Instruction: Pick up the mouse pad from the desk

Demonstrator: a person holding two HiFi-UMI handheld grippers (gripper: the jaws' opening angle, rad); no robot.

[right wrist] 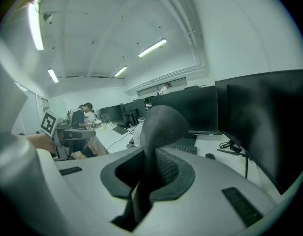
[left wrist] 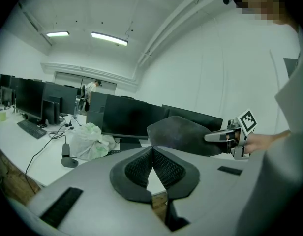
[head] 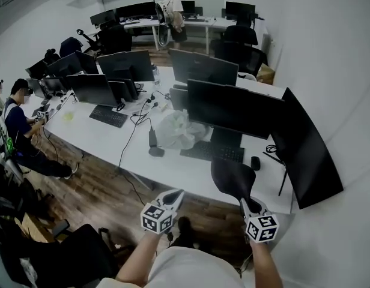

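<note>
Pale grey grippers, white top

The left gripper (head: 176,194) and right gripper (head: 244,204) have smooth pale grey shells. Each has a cube (head: 157,218) of black-and-white square markers at its near end. Their own views show black ribbed pads (left wrist: 166,168) set in a dark rim, and dark oblong slots (left wrist: 61,206) in the shell. The person wears a white top (head: 188,267) that leaves the forearms uncovered.
</note>
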